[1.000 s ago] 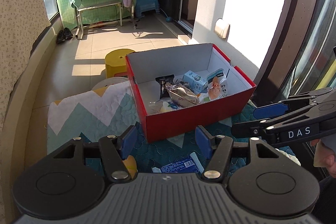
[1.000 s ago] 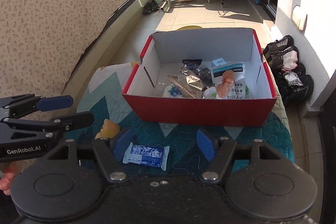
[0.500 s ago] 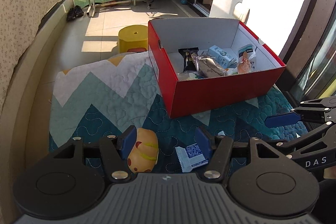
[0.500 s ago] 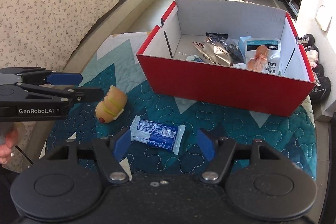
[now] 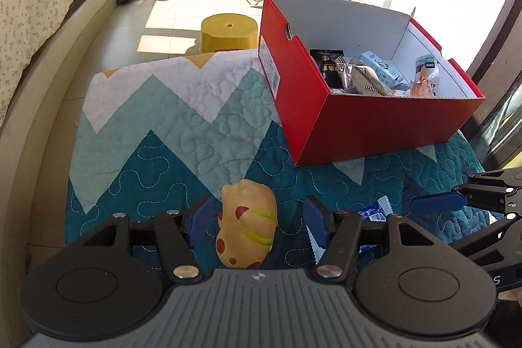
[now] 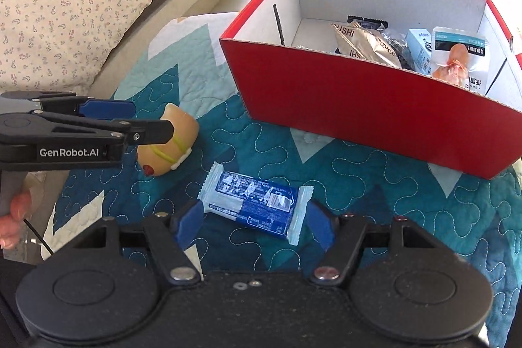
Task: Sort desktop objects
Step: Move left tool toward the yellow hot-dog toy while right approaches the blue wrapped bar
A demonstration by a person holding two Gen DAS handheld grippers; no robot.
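Blue-and-white snack packet (image 6: 254, 204), flat, crimped ends

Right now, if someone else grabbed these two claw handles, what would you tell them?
Left claw: open, around the yellow squishy toy, not gripping.
Right claw: open, astride the blue snack packet, not gripping.
Both items lie on the quilted mat, in front of the red box.
Done: several snack packs are already in the box.
Left: grip the toy and packet, then box them.
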